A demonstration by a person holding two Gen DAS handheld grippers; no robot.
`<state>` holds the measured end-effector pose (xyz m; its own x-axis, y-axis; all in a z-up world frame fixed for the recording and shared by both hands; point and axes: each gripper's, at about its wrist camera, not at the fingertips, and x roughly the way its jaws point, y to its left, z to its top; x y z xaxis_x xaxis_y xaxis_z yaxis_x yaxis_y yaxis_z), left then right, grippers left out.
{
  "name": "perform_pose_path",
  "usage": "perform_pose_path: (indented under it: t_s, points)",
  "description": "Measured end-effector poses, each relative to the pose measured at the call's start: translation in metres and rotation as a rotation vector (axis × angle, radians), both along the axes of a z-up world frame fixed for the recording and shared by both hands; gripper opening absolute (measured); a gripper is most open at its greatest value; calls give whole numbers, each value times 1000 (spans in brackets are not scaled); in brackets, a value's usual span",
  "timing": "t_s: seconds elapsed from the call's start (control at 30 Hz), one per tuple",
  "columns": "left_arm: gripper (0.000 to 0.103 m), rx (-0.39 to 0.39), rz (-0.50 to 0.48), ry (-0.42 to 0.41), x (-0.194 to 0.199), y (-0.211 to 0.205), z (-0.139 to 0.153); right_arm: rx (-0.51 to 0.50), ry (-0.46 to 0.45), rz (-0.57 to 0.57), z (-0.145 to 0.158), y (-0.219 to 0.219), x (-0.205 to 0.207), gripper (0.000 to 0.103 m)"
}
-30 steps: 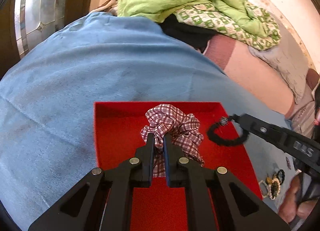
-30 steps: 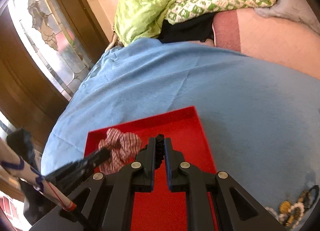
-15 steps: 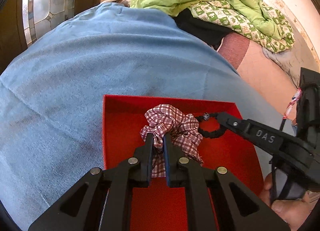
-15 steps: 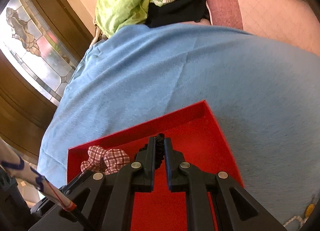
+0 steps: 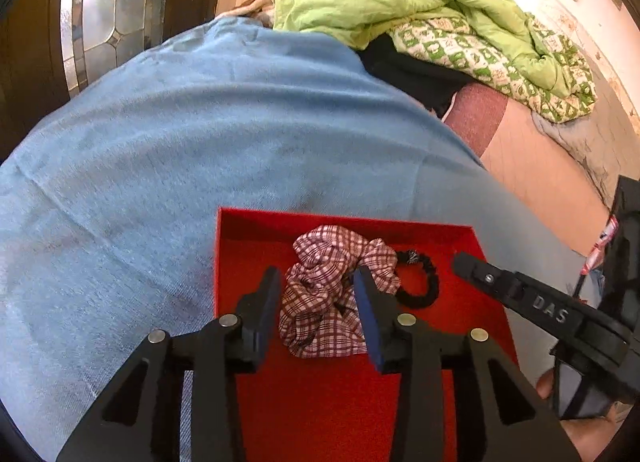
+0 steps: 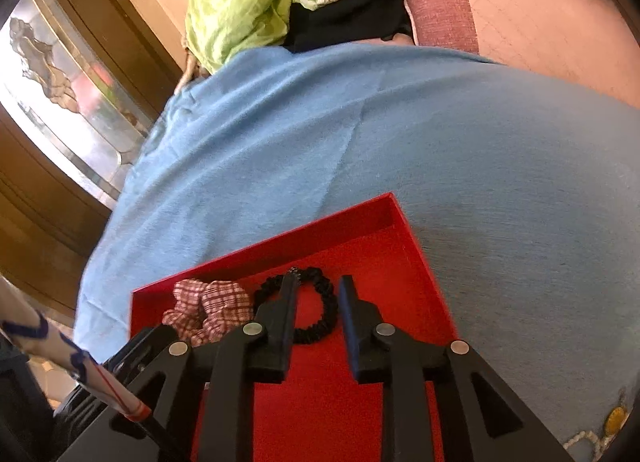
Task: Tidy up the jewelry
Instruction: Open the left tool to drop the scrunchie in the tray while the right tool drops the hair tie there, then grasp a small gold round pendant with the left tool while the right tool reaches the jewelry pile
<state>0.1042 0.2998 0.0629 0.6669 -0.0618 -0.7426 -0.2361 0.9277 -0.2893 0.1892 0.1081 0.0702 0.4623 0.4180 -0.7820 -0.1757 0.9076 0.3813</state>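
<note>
Both grippers have let go since a moment ago: the left gripper now stands spread around the checked scrunchie, and the right gripper is spread over the black hair tie. Both lie touching in the red tray on the blue cloth.

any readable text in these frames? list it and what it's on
"DAS": raised letters on the side of the right gripper's finger, seen in the left wrist view above the red tray.
Nothing else is readable: the green-and-white patterned quilt shows only printed motifs, no legible words.
</note>
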Motion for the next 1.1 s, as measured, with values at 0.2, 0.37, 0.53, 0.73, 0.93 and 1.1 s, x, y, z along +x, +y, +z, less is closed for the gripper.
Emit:
perform_pose_path:
  t_s: [0.2, 0.37, 0.53, 0.73, 0.93, 1.1]
  points:
    - [36, -12, -11, -116, -12, -5, 26, 50, -48, -12, 30, -24, -52, 23]
    - [36, -10, -106, -179, -19, -38, 39, 48, -111, -24, 55, -65, -127, 23]
    - [37, 22, -232, -210, -28, -85, 45, -11, -153, -114, 72, -128, -162, 23]
    - [37, -69, -452, -190, -30, -147, 44, -13, -180, -307, 77, -223, -173, 23]
    - [36, -132, -654, -77, -21, -203, 20, -5, -163, -418, 57, -286, -167, 23]
    - [36, -81, -816, -23, -35, -237, 6, 48, -101, -453, 22, -319, -158, 23]
